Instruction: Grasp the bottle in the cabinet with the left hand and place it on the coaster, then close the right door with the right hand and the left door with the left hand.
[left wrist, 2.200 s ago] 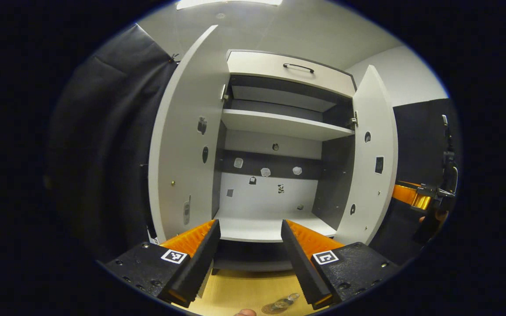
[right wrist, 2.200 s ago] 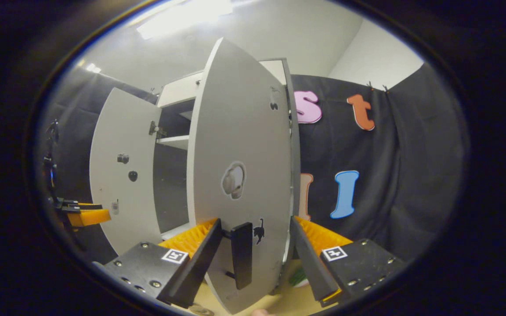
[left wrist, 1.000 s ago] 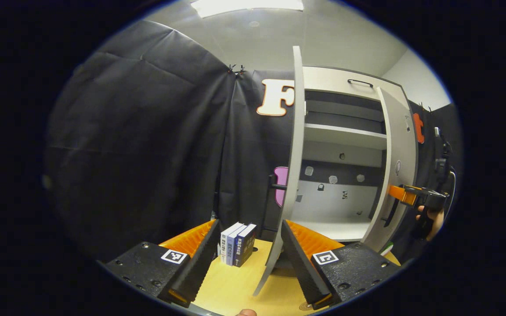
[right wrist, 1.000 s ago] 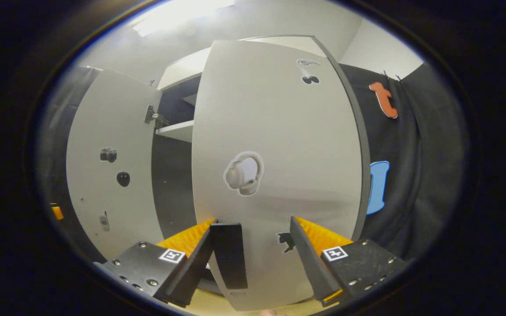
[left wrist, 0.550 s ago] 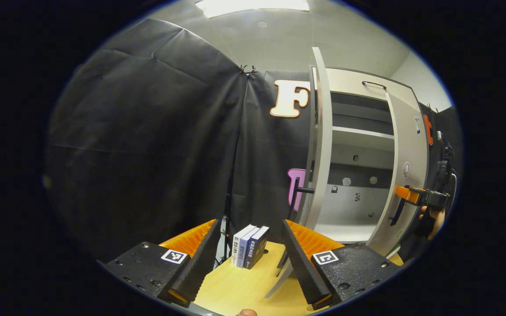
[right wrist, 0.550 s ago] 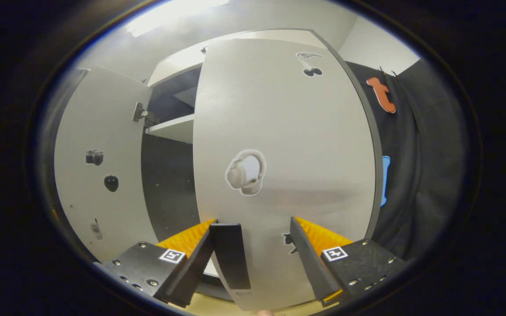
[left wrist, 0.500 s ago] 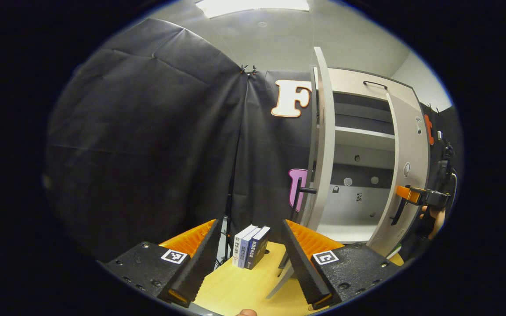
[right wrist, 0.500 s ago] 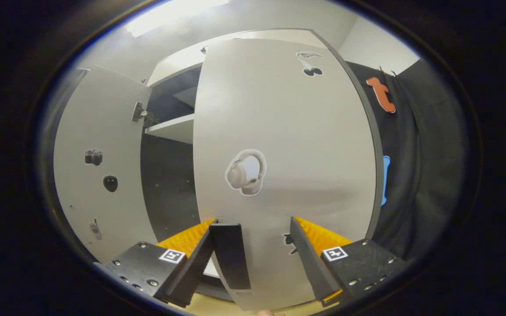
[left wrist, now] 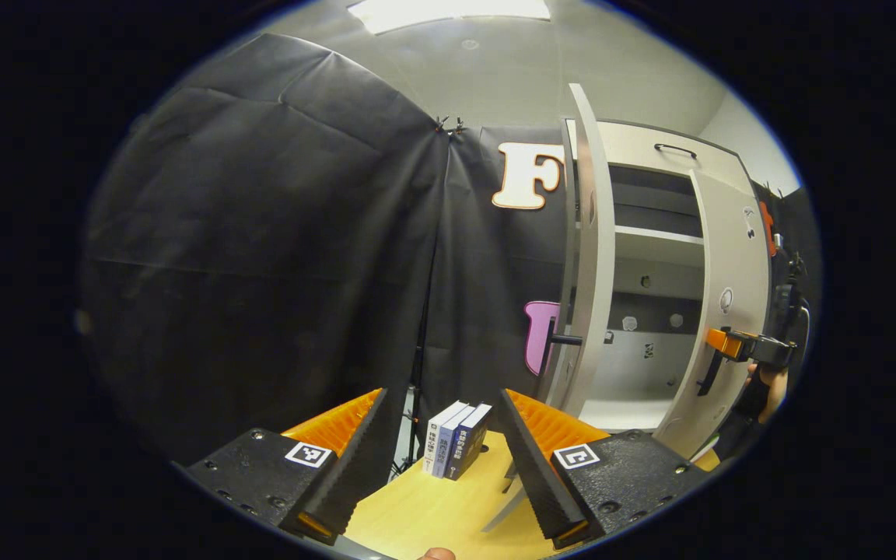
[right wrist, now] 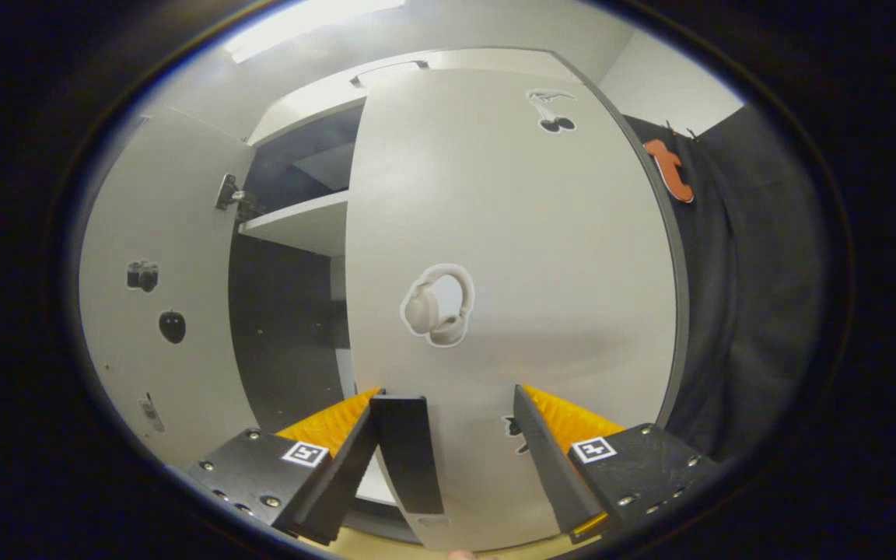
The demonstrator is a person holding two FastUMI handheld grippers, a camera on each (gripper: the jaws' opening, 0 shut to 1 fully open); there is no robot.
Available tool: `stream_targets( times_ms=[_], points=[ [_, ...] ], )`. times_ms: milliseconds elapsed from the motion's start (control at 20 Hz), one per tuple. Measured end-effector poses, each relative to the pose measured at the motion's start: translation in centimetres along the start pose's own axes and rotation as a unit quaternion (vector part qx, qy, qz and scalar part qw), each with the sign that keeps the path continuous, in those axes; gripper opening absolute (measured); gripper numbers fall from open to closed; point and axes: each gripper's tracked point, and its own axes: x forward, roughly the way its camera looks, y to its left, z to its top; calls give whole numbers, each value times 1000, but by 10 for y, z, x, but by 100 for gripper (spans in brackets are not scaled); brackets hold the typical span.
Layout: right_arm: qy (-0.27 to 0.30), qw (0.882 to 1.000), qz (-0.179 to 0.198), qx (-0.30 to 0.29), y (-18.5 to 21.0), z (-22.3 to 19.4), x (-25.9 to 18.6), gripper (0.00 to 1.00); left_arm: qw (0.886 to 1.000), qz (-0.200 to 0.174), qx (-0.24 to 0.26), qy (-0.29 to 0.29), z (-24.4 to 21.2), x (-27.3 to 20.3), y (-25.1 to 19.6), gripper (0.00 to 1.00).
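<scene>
Doors are the things in hand now; the bottle and coaster are not to be made out in these frames. The right door [right wrist: 510, 257] is a stiff, flat panel on hinges, light to swing, likely to coast once pushed. Its smooth face gives little purchase, so the dark bar handle [right wrist: 409, 451] near its free edge is the sensible spot to press or hook. The right gripper [right wrist: 444, 467] sits close against that door with its jaws spread; the handle lies beside the left finger, no squeeze on it. Against the frame from 2.2 s ago the right door has swung from nearly edge-on to almost face-on, and the gap into the cabinet [right wrist: 292, 225] has narrowed.

The left gripper [left wrist: 444, 459] is open too, holding nothing, above the wooden table [left wrist: 432, 513], with a few books [left wrist: 456, 447] ahead. The left door [left wrist: 592, 257] stands wide, seen edge-on, its handle [left wrist: 565, 340] sticking out toward the wall. Earlier this view faced the cabinet interior; it has since turned left toward the wall. The right gripper [left wrist: 740, 346], farther off, is at the right door [left wrist: 732, 311].
</scene>
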Motion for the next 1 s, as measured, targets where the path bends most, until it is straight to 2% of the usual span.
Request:
stream_targets(
  times_ms=[450, 850, 900, 1000],
  points=[
    [-7, 1000, -16, -10, 0, 0, 8, 98, 1000, 22, 1, 1, -2, -5, 15, 89],
    [-5, 1000, -22, -19, 0, -4, 10, 98, 1000, 23, 3, -1, -2, -6, 17, 88],
    [-4, 1000, -22, -20, 1, -5, 9, 98, 1000, 22, 3, 0, -2, -6, 17, 83],
    [-3, 1000, -22, -21, 1, -6, 9, 99, 1000, 21, 1, 1, -3, -5, 17, 83]
  ],
)
